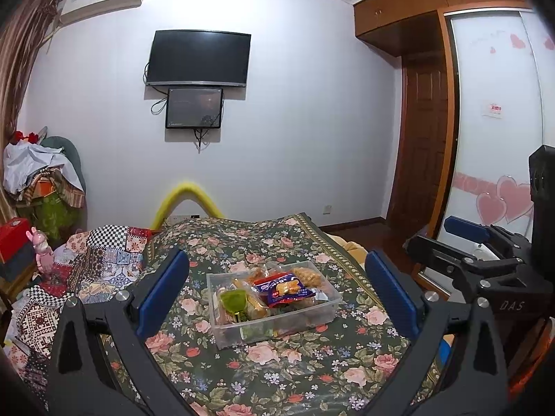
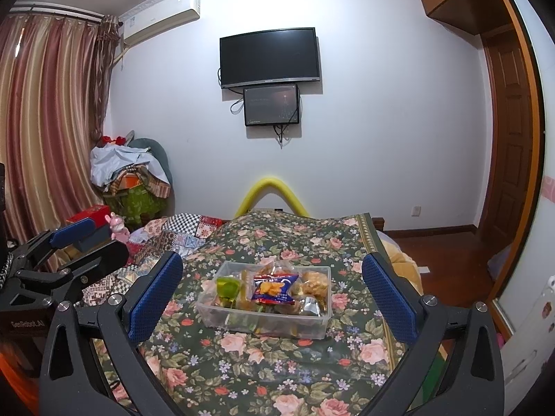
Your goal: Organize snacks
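A clear plastic box (image 1: 277, 326) (image 2: 222, 319) sits on the floral bed cover (image 1: 277, 374) (image 2: 270, 371). It holds several snack packets: a blue-and-red packet (image 1: 286, 289) (image 2: 274, 289), a green one (image 1: 233, 301) (image 2: 226, 286) and golden pastries (image 1: 308, 275) (image 2: 315, 282). My left gripper (image 1: 277, 287) hovers above the cover, open, nothing between its blue pads (image 1: 163, 291), the box framed between them. My right gripper (image 2: 272, 289) is likewise open and empty, pads (image 2: 156, 298) wide apart, held back from the box. Each gripper shows at the other view's edge.
A patchwork quilt (image 1: 104, 260) (image 2: 180, 239) lies left of the cover, with a pink rabbit toy (image 1: 43, 249) (image 2: 118, 227) and red box (image 1: 14, 232) beyond. A yellow foam arch (image 1: 187, 197) (image 2: 274, 190) stands at the bed's far end. The wardrobe (image 1: 492, 138) is right, wood floor (image 2: 451, 260) beside the bed.
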### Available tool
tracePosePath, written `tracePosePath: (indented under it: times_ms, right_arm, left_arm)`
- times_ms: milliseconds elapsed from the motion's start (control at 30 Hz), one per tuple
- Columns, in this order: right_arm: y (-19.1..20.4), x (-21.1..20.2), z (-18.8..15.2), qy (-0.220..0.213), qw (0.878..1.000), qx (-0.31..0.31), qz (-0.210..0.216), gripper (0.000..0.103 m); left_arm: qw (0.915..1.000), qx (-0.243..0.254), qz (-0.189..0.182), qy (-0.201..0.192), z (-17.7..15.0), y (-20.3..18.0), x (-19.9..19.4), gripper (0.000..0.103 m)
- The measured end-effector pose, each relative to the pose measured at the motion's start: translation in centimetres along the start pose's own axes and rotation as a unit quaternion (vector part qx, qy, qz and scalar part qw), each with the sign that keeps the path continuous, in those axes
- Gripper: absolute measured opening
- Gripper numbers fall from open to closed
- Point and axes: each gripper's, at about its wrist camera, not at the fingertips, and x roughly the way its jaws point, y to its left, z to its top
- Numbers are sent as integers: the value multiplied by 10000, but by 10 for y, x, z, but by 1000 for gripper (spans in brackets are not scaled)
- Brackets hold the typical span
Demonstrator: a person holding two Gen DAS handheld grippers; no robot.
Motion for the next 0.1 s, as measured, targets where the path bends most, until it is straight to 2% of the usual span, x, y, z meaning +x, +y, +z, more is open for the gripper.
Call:
tracePosePath:
  times_ms: [100]
  right_arm:
    - [-2,4,-3,44,10000,23,-8,103]
  left_arm:
    - [10000,-33,1,78,-2,2,5,103]
